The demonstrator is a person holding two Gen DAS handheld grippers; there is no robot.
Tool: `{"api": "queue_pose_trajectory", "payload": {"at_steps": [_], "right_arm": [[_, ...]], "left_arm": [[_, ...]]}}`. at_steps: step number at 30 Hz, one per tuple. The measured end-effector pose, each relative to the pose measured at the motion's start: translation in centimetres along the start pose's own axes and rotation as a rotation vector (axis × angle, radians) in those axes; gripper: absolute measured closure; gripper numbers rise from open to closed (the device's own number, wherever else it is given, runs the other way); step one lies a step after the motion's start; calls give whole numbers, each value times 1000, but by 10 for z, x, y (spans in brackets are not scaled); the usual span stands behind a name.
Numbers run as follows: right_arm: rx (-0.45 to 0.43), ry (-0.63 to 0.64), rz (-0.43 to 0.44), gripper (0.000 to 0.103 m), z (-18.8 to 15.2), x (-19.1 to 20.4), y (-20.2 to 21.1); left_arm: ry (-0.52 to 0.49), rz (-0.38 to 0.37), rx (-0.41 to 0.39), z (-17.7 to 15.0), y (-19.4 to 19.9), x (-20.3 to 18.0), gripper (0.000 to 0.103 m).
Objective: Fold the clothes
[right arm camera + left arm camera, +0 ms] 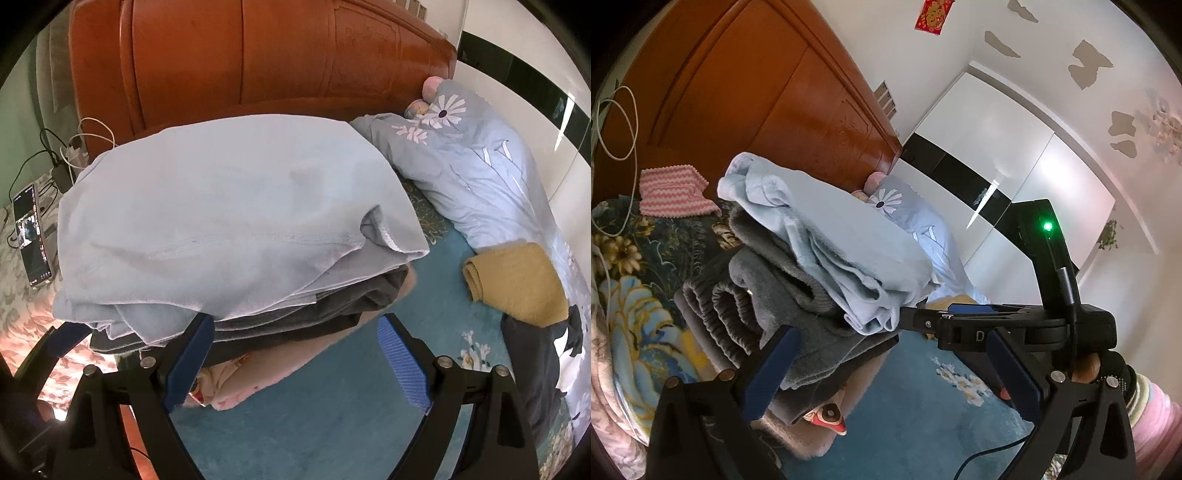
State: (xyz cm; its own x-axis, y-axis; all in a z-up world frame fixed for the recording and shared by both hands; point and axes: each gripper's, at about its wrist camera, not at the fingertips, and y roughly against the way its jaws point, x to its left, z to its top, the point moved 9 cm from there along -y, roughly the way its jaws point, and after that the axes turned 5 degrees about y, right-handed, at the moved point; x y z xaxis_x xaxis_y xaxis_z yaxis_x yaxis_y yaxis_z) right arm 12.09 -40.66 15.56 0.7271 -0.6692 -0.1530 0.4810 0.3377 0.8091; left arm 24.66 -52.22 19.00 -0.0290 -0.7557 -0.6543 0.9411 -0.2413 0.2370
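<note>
We see both grippers, left (886,373) and right (299,362), spread wide, gripping nothing. The clothes stack (229,236) fills mid-frame, hiding the bed (332,424); a yellow towel (517,284) lies right, a phone (33,236) left.

one stack of four folded garments (229,206), one mustard cloth (517,284), one phone (31,236), two grippers (299,365).

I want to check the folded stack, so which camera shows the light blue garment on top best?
The right wrist view: the light blue garment fills it from above. The left wrist view shows only its bunched side edge.
</note>
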Motion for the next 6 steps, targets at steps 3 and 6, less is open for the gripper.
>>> {"api": "queue_pose_trajectory", "payload": {"at_steps": [3,6], "right_arm": [[0,9,-5,12,1,1,0],[1,16,-12,12,0,2,-1]], "left_arm": [[5,-1,-18,-2,1,1,0],[17,-2,-32,-3,4,2,0]]}}
